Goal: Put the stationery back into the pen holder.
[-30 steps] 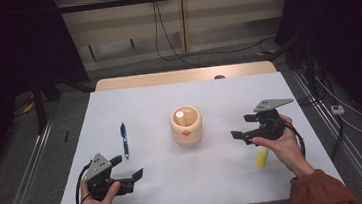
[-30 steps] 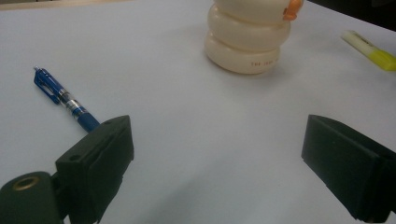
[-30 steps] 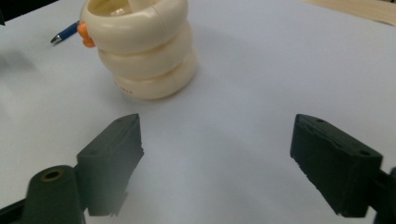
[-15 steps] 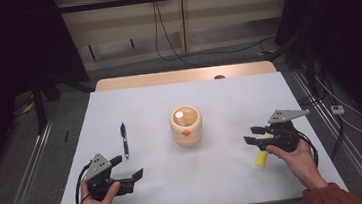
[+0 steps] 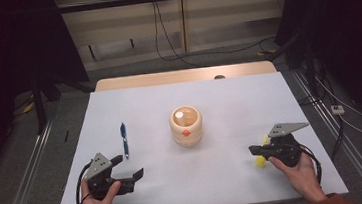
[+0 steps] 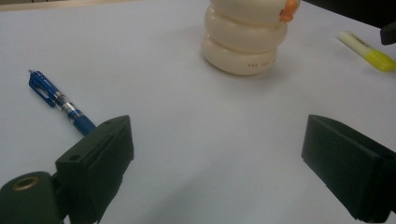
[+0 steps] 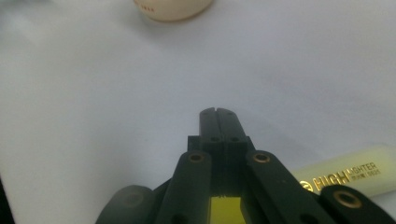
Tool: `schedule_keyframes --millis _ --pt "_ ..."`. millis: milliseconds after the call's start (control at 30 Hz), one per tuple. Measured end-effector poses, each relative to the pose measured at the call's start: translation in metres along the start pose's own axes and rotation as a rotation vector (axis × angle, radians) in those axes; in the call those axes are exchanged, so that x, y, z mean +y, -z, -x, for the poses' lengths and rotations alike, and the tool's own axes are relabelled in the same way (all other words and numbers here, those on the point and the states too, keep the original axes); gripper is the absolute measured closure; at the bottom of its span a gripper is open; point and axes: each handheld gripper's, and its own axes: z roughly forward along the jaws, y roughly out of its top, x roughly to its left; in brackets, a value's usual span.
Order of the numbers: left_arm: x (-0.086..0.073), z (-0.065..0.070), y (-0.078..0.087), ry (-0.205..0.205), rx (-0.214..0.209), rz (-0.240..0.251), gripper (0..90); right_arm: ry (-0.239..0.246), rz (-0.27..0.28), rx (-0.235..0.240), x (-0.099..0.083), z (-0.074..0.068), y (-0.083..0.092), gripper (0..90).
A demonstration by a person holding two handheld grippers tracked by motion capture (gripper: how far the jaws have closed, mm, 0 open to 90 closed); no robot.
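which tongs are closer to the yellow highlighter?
Right. The right tongs, jaws shut with nothing between them, sit right beside the highlighter, which lies just off to their side. The left tongs are open at the table's far left, past the wooden pot.

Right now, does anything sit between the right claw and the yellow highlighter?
Nothing visible does. The right claw is shut on nothing, and the yellow highlighter lies right beside it on the bare white table.

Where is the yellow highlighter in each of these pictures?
High view: the yellow highlighter lies lower right, partly under the right gripper.
Left gripper view: upper right edge.
Right gripper view: lower right, beside the shut fingers.
Shared landmark: the cream ringed pot, mid-table.
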Motion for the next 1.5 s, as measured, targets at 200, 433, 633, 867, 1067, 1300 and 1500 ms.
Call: schedule_keyframes --millis 200,433,633,867,1067,1300,1500 --pt "0.0 -0.001 -0.001 0.002 -0.001 0.001 9.1 0.014 -0.114 -0.022 -0.002 -0.006 -0.012 90.0" --pt "0.002 -0.001 -0.004 -0.002 -0.004 -0.006 9.1 0.033 -0.162 -0.008 -0.005 -0.006 -0.015 90.0" --pt "0.002 -0.002 -0.004 -0.003 -0.01 -0.005 9.1 0.038 -0.196 -0.017 -0.007 -0.005 -0.016 90.0" --pt "0.002 -0.002 -0.003 0.001 -0.005 0.004 9.1 0.015 -0.219 -0.02 -0.012 0.002 -0.011 90.0" --pt "0.002 -0.002 -0.003 0.0 -0.005 0.002 9.1 0.015 -0.232 -0.038 -0.016 0.007 -0.004 90.0" --pt "0.002 -0.002 -0.004 -0.001 -0.006 -0.003 9.1 0.001 -0.231 -0.059 -0.023 0.015 0.006 90.0" --pt "0.002 -0.002 -0.003 -0.003 -0.007 -0.003 9.1 -0.035 -0.24 -0.11 -0.027 0.025 0.015 90.0"
